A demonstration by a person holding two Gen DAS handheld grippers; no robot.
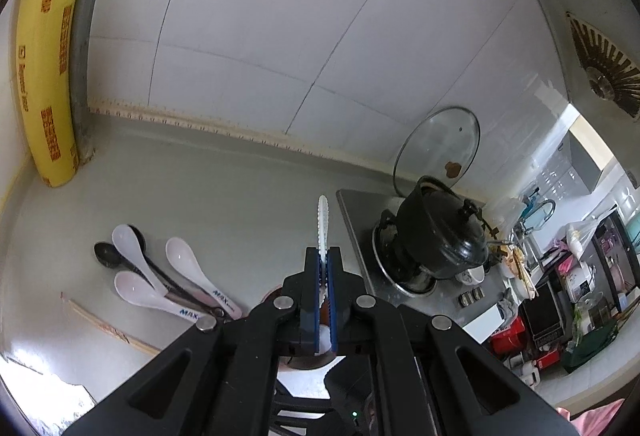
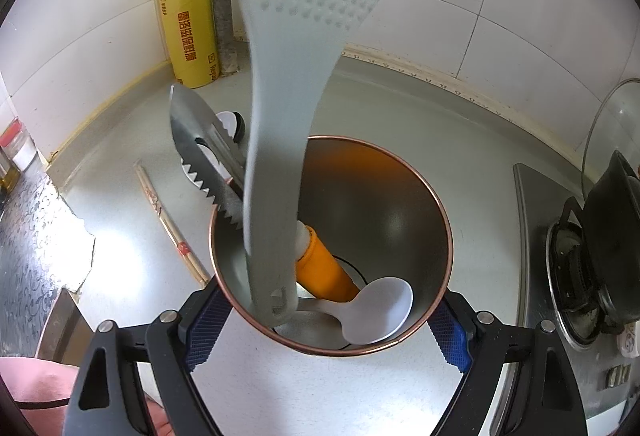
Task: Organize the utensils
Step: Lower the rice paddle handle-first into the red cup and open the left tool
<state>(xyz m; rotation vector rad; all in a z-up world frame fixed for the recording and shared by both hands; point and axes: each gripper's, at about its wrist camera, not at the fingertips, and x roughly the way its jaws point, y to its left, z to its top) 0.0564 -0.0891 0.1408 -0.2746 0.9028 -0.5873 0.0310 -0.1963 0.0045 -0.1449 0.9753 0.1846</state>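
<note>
Left gripper (image 1: 324, 264) clamps a white rice paddle (image 1: 323, 224) edge-on above the counter (image 1: 224, 196); right gripper (image 2: 324, 320), jaws spread, flanks the utensil cup (image 2: 400, 196) holding tongs (image 2: 200, 156). Loose spoons (image 1: 160, 276) and chopsticks (image 1: 112, 328) lie beside it.

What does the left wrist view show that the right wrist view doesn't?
Only left wrist: the left gripper shut on the rice paddle seen edge-on, and the spoons lying on the counter. Only right wrist: inside the metal cup, the orange-handled tool and white spoon, right gripper around it. Both: chopsticks, yellow wrap roll, black pot.
</note>
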